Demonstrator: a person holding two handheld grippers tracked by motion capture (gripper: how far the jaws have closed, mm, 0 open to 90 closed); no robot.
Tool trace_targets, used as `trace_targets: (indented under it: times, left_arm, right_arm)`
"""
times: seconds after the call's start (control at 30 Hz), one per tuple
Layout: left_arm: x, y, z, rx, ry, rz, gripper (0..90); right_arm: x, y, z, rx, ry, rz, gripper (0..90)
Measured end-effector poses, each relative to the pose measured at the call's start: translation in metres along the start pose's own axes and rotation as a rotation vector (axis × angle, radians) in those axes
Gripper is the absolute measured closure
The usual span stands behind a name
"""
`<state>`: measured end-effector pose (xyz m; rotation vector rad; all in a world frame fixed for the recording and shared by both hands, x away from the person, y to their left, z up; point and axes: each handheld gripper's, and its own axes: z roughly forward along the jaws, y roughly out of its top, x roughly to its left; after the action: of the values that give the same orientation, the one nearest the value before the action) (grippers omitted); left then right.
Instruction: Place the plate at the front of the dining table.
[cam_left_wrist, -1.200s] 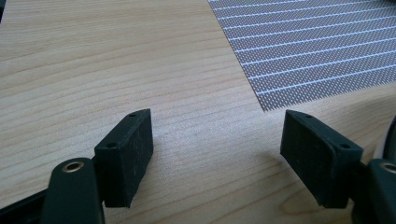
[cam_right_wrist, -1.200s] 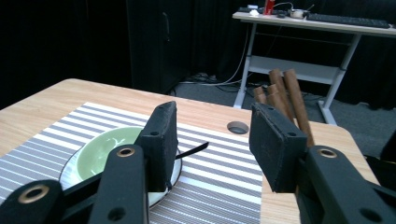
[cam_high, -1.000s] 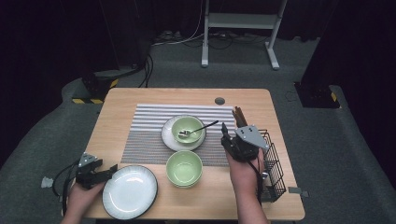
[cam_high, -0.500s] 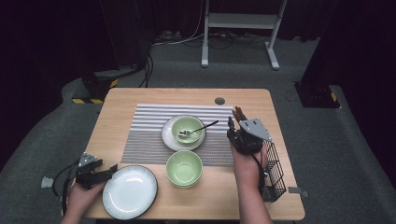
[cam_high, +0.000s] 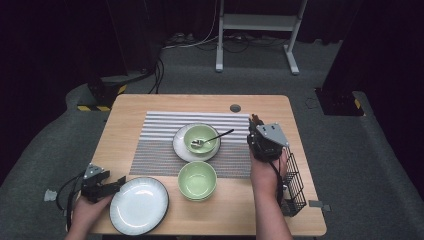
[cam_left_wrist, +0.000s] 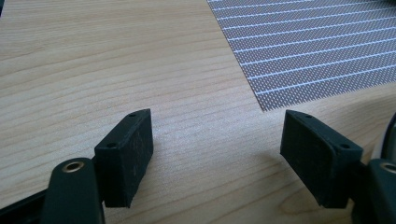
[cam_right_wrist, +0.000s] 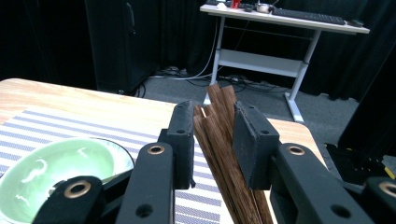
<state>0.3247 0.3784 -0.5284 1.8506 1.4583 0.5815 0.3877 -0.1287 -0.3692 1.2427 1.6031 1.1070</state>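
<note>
My right gripper (cam_right_wrist: 212, 135) is shut on a bundle of dark wooden chopsticks (cam_right_wrist: 220, 122), which stick up and forward between the jaws. In the high view this gripper (cam_high: 256, 126) hovers over the striped placemat's right edge, just right of a green bowl (cam_high: 201, 139) that holds a spoon (cam_high: 216, 136) and sits on a white plate. My left gripper (cam_left_wrist: 217, 154) stands open over bare wood near the mat's corner, nothing between its jaws. In the high view the left gripper (cam_high: 118, 183) lies at the table's front left, beside the rim of a large white plate (cam_high: 139, 205).
A second green bowl (cam_high: 197, 179) sits at the mat's front edge. A black wire basket (cam_high: 295, 185) stands along the table's right edge by the right forearm. The striped placemat (cam_high: 160, 145) covers the table's middle. A desk frame (cam_high: 257, 22) stands beyond the table.
The right gripper has moved a little away from me and to the right with the chopsticks held. The left gripper has stayed beside the white plate.
</note>
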Motion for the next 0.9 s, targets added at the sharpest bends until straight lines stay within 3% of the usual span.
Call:
trace_targets:
  times: [0.4,0.9]
  left_arm:
    - [-0.0001,0.0000,0.0000,0.000,0.000,0.001,25.6]
    - [-0.0002,-0.0001,0.0000,0.001,0.000,0.002,25.7]
  right_arm:
    - [-0.0009,-0.0087,0.0070,0.027,-0.020,-0.015,68.8]
    - [0.0005,-0.0076,0.0042,0.021,-0.021,-0.051,75.6]
